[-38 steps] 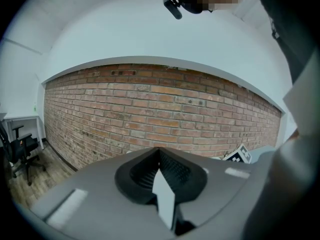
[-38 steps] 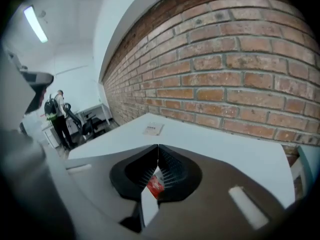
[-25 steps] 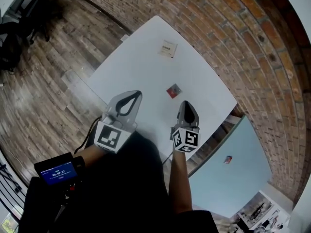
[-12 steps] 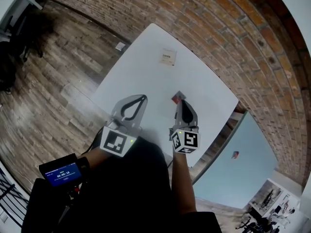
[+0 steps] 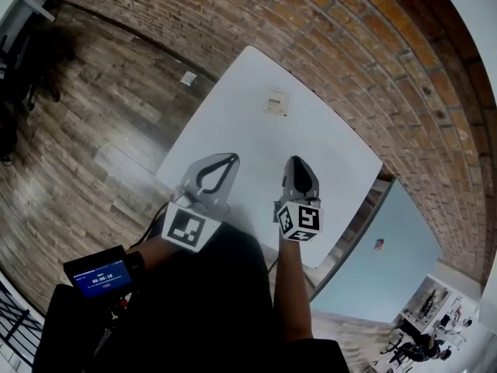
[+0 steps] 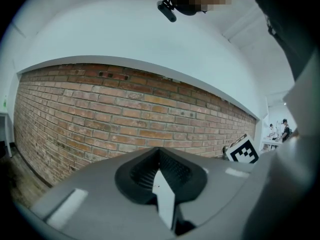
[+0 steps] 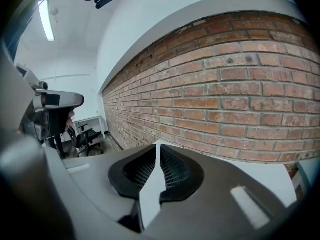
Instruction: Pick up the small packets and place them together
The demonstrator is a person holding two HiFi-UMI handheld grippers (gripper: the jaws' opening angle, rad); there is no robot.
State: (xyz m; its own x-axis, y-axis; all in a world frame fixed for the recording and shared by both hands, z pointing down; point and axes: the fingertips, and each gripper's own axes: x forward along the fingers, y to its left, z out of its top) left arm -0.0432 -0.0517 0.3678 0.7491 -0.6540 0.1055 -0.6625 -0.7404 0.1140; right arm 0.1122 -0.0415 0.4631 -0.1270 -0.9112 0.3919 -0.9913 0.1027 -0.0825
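Head view, looking steeply down: one white surface [image 5: 233, 123], bordered by a brick wall [image 5: 373, 68] on the far side and a wooden floor [image 5: 101, 130] on the left.

One packet [image 5: 276, 102] in view, pale beige, flat on the far part of the surface, near the wall-side edge; print too small to read.

Two grippers side by side above the near part of the surface, both well apart from the packet:
- the left hand-held gripper [image 5: 232, 158], jaws closed tip to tip, nothing between them; same state in the left gripper view [image 6: 159, 150], with only a wedge-shaped gap behind the touching tips
- the right hand-held gripper [image 5: 297, 161], jaws opening, with a narrow slit down their length in the right gripper view [image 7: 158, 145] and nothing seen in the slit

Two marker cubes in all, one per gripper: the left cube [image 5: 186, 228] and the right cube [image 5: 300, 219].

One screen unit [image 5: 95, 273] on the left forearm, lit blue.

One blue surface [image 5: 365, 286] lower right, beyond the white one, bearing one small red item [image 5: 378, 245], kind not discernible.

One small pale scrap [image 5: 189, 78] on the floor near the wall.
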